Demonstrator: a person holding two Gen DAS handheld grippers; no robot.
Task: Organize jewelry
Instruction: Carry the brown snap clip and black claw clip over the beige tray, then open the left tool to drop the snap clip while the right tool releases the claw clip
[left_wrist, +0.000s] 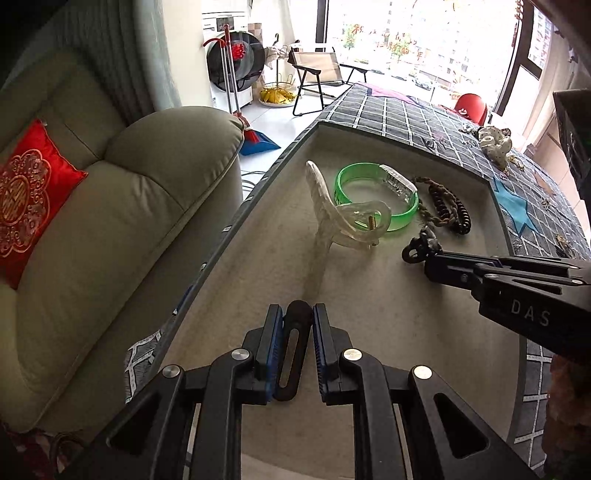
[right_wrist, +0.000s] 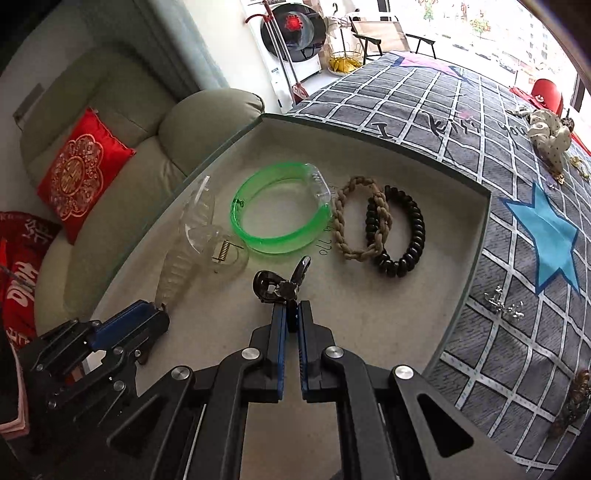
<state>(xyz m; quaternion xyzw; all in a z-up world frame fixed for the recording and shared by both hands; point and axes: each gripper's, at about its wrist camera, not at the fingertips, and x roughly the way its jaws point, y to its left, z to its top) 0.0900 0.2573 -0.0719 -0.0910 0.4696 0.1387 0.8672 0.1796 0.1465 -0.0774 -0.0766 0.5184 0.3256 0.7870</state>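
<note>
A beige-lined tray (left_wrist: 373, 332) (right_wrist: 380, 317) holds a clear claw clip (left_wrist: 332, 206) (right_wrist: 199, 236), a green bangle (left_wrist: 369, 195) (right_wrist: 280, 218), a braided beige hair tie (right_wrist: 354, 218) and a black coil hair tie (left_wrist: 452, 210) (right_wrist: 402, 236). My left gripper (left_wrist: 297, 308) (right_wrist: 160, 317) is low over the tray's near left part, shut on a flat dark brown hair clip (left_wrist: 295, 347). My right gripper (right_wrist: 291, 306) (left_wrist: 428, 264) is shut on a small black claw clip (right_wrist: 275, 286) (left_wrist: 419, 245), just in front of the bangle.
The tray lies on a grey checked cloth (right_wrist: 461, 118) with a blue star (right_wrist: 550, 236). Small metal earrings (right_wrist: 504, 304) and a spotted scrunchie (right_wrist: 550, 140) lie on the cloth to the right. A pale sofa (left_wrist: 122, 206) with a red cushion (left_wrist: 29, 199) stands left.
</note>
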